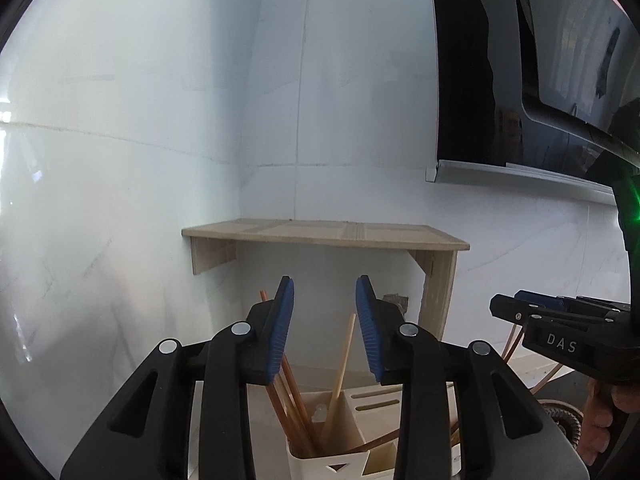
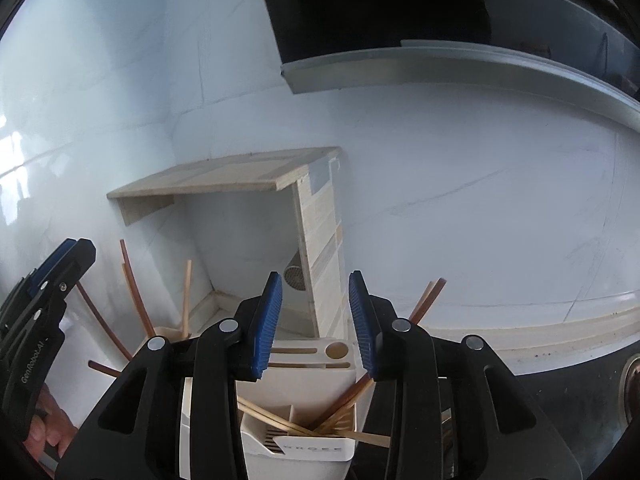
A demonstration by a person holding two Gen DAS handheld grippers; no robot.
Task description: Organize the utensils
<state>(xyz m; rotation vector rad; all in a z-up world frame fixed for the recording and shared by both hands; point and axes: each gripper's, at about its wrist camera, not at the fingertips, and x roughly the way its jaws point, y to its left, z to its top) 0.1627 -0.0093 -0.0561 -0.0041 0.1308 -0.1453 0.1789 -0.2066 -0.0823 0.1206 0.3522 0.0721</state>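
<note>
Two grippers hover side by side above a white utensil holder near the tiled wall, each pointing almost level toward a wooden shelf beyond. The left gripper and right gripper both stand partly open with nothing between the blue pads. Chopsticks lean loosely in the holder's compartments, directly below both grippers.

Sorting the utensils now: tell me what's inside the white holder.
Inside the white holder, wooden chopsticks lean crossed in the front compartment, ends sticking out. Its bottom, and other compartments, are hidden behind the gripper fingers.
</note>
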